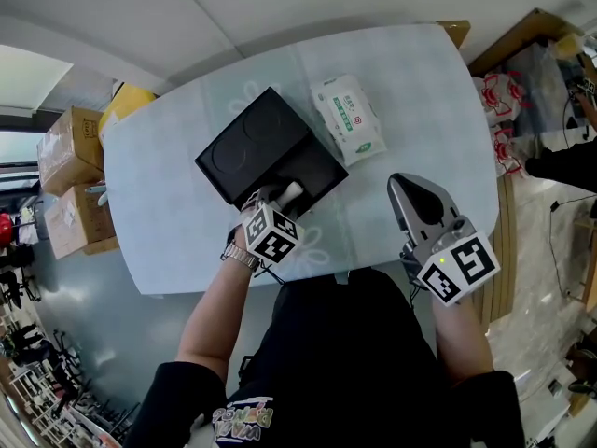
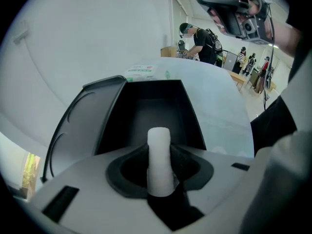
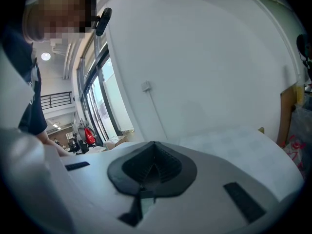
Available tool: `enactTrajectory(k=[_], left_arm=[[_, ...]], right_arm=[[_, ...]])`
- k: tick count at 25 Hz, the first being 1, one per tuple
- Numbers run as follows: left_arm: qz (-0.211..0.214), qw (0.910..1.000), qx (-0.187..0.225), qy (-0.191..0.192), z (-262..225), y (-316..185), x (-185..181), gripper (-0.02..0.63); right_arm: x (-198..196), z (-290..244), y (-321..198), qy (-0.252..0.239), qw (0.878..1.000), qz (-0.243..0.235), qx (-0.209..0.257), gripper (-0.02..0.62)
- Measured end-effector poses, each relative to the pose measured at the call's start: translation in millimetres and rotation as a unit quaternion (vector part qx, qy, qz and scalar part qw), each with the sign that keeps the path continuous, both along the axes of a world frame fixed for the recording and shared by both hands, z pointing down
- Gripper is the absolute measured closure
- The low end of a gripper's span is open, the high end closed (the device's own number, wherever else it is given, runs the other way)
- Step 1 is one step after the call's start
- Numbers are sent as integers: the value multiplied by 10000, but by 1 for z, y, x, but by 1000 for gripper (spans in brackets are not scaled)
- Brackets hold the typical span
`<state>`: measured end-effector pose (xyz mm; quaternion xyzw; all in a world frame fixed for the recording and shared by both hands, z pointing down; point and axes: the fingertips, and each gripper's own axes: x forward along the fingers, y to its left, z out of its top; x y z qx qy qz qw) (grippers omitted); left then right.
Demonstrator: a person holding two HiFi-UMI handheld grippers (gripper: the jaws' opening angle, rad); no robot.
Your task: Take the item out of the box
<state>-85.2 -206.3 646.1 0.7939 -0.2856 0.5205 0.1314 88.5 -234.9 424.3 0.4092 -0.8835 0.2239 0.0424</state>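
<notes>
A black box [image 1: 315, 171] lies open on the pale table [image 1: 420, 91], its lid [image 1: 242, 146] folded back to the left. My left gripper [image 1: 280, 197] hangs over the box's near edge, shut on a white cylinder [image 1: 288, 192]. In the left gripper view the cylinder [image 2: 159, 155] stands upright between the dark pads, with the box's bare black inside [image 2: 156, 111] behind it. My right gripper [image 1: 411, 192] hovers over the table's front right, shut with nothing in it. The right gripper view shows its pads [image 3: 146, 162] meeting.
A white and green pack of wipes [image 1: 348, 118] lies just right of the box. Cardboard boxes [image 1: 70, 147] and a yellow object [image 1: 126, 101] stand off the table's left end. Wooden furniture and bags are at the right. A person [image 2: 202, 43] stands far behind the table.
</notes>
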Motion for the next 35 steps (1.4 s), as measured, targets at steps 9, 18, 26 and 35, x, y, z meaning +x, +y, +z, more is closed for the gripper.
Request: enactTrajectory(k=[9,18,26,35], left_arm=[[-703,9930,627,708,-59,-2,6,469],[-1696,9572,1530,1776,-149,13,5,469],[-2229,9149,2276,2480,-229,48,5,469],[-2432,8650,3040,3166,-295,106,11,469]], right_arm=[[6,-18,19,-32,9996,-129,234,586],[0,-50,45,-13,9965,-547,634,586],[-7,-76,67,-104,9905,-919,1016,586],[-13,-88,99,-183,9820,-1432,1221,586]])
